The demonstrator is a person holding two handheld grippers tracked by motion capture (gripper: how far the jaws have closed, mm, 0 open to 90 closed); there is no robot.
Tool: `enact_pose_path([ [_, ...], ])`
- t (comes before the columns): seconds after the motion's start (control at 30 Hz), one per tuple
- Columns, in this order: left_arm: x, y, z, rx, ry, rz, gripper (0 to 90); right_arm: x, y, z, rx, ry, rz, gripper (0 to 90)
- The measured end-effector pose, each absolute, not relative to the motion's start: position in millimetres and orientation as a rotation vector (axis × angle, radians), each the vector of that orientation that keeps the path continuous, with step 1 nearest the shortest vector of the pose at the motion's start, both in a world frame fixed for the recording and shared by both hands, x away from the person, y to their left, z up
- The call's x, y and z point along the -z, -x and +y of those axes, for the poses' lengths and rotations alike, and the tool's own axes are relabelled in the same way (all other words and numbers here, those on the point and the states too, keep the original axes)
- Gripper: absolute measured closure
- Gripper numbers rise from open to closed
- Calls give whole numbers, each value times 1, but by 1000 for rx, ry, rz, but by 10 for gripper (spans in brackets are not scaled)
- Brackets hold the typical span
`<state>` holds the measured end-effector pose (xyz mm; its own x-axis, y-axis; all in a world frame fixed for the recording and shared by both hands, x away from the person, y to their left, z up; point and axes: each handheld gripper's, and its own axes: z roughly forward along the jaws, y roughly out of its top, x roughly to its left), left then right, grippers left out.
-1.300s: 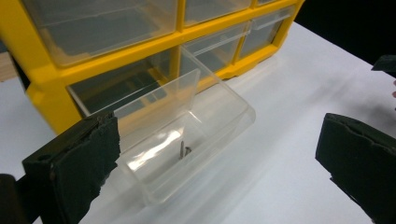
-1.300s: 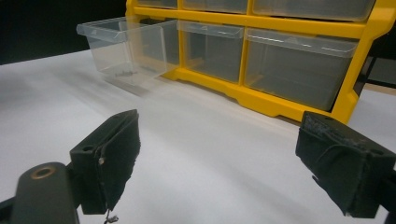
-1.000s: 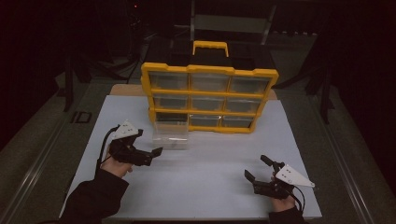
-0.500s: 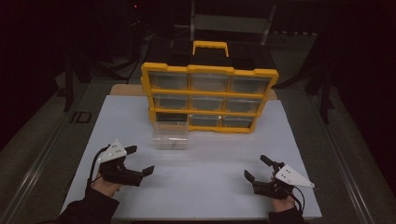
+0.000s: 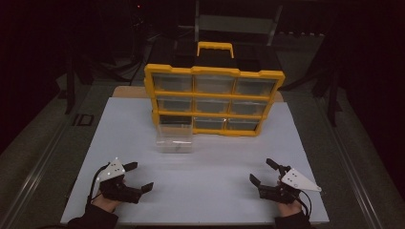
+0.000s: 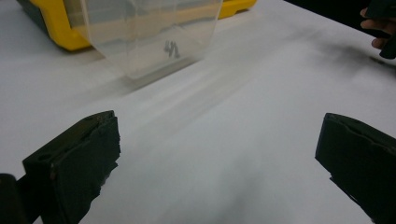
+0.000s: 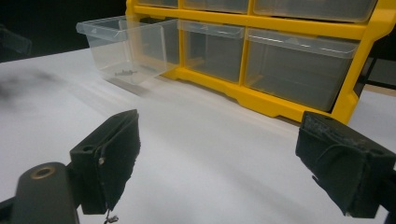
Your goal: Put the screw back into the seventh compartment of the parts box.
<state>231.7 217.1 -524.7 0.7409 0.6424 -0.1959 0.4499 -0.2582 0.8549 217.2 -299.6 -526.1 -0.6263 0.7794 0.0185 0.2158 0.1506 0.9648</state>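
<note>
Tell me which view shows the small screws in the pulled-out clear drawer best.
The left gripper view: the clear drawer sits close ahead and the screws show dark through its wall. The right gripper view shows them smaller on the drawer floor. The high view gives only a faint speck.

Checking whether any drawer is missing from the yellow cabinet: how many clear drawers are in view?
9. Eight sit in the yellow cabinet: three on top, three in the middle, two at bottom centre and right. One clear drawer stands on the white table, before the empty bottom-left slot.

Left hand-held gripper point(image 5: 141, 177) and right hand-held gripper point(image 5: 260, 172) both showing black bodies, chunky black jaws, grey three-cornered plates on top dotted with small holes; person wearing dark sleeves.
</note>
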Motion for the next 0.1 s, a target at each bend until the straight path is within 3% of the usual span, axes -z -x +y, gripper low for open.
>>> enact_pose_path([
  [0.1, 523, -231, 218, -234, -1883, 828, 0, 526, -217, -300, -1495, -947, 1939, 135],
])
